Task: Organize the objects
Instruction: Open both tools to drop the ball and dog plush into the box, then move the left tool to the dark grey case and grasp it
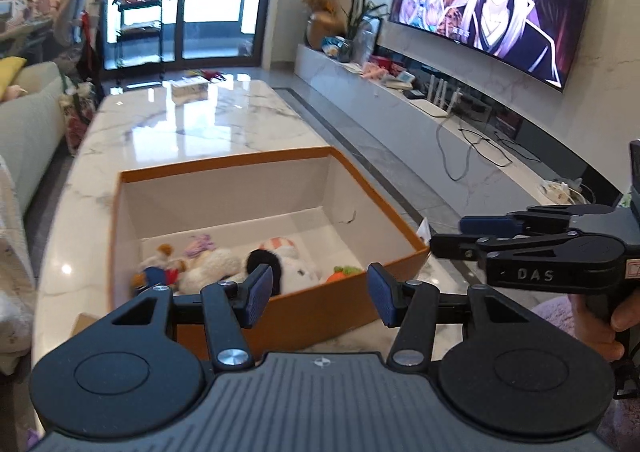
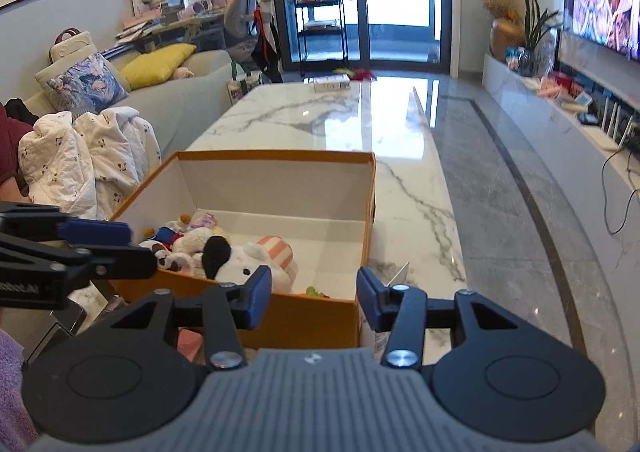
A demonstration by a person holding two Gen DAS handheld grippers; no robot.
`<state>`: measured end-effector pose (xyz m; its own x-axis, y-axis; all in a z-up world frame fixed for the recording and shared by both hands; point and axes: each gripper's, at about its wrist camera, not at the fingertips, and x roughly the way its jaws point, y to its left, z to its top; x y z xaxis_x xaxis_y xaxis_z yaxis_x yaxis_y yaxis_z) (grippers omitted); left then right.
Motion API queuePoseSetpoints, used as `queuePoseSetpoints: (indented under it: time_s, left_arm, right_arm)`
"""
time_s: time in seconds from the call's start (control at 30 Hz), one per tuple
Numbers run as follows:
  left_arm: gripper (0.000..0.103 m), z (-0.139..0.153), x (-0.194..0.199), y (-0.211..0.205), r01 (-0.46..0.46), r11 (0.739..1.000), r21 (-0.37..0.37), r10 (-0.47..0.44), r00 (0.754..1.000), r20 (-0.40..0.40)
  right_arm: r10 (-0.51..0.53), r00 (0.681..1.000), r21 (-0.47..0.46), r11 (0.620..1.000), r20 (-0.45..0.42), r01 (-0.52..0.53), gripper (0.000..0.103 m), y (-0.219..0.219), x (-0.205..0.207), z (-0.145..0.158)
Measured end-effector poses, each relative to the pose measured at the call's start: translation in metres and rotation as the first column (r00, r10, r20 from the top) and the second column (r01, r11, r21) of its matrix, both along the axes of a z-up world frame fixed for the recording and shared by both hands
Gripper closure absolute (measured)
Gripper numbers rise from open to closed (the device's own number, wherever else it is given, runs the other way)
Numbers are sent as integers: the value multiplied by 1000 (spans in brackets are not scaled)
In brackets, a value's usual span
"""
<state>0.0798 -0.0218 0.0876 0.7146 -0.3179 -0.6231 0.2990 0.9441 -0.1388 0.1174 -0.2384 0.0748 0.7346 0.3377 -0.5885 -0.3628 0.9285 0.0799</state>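
Both black two-finger grippers, left (image 1: 320, 294) and right (image 2: 314, 298), hover level with fingers spread and empty before the orange cardboard box (image 2: 304, 316) holding plush toys (image 2: 240, 260) on the white marble table (image 2: 340, 124).

Glossy white marble with grey veins on the table (image 2: 352, 132), mirror-bright beyond the tool. Matt orange cardboard outside and plain white paper inside on the box (image 1: 400, 212) just ahead of the fingers. Fluffy plush cloth on the toys (image 2: 240, 268) within it. Matt black plastic on the left gripper (image 1: 320, 294) and right gripper (image 2: 314, 298), with ribbed blue rubbery pads (image 1: 259, 292), shiny metal screws and ridged grey plastic at the base. Polished grey stone on the floor (image 2: 520, 212) to the right.
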Motion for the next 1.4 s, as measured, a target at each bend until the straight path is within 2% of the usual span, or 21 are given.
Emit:
queuePoseSetpoints:
  time_s: [0.2,0.33,0.43,0.63,0.8,0.93,1.03,1.17,1.4]
  left_arm:
    - [42,-5,-34,7,-70,997,23,69,996,54]
    - [42,-15,-49,20,-103,995,-5,104,994,34]
    - [42,-27,-61,29,-129,992,12,128,992,10]
    - [41,-57,-85,47,-201,977,70,204,978,-34]
    - [41,-60,-85,63,-267,960,84,270,962,-33]
    - [41,-61,-82,74,-262,961,84,266,963,-39]
    - [39,-60,-79,76,-254,957,139,259,966,-17]
    - [36,-61,-68,82,-228,957,180,242,969,-59]
    - [36,-72,-66,99,-279,931,237,315,940,-130]
  right_arm:
    - [-66,991,42,997,116,62,46,6,-40,1]
    - [-80,983,34,997,163,75,45,19,-64,-10]
    - [-77,988,57,996,137,70,41,26,-72,-21]
    - [-41,998,64,997,43,38,41,48,-74,-48]
    - [21,999,48,999,-34,-20,41,71,-82,-73]
    - [62,995,37,998,-74,-60,41,83,-84,-85]
    - [81,992,38,996,-95,-78,41,88,-79,-87]
    - [93,988,37,995,-121,-89,41,96,-73,-91]
    - [122,981,36,992,-150,-118,41,107,-63,-101]
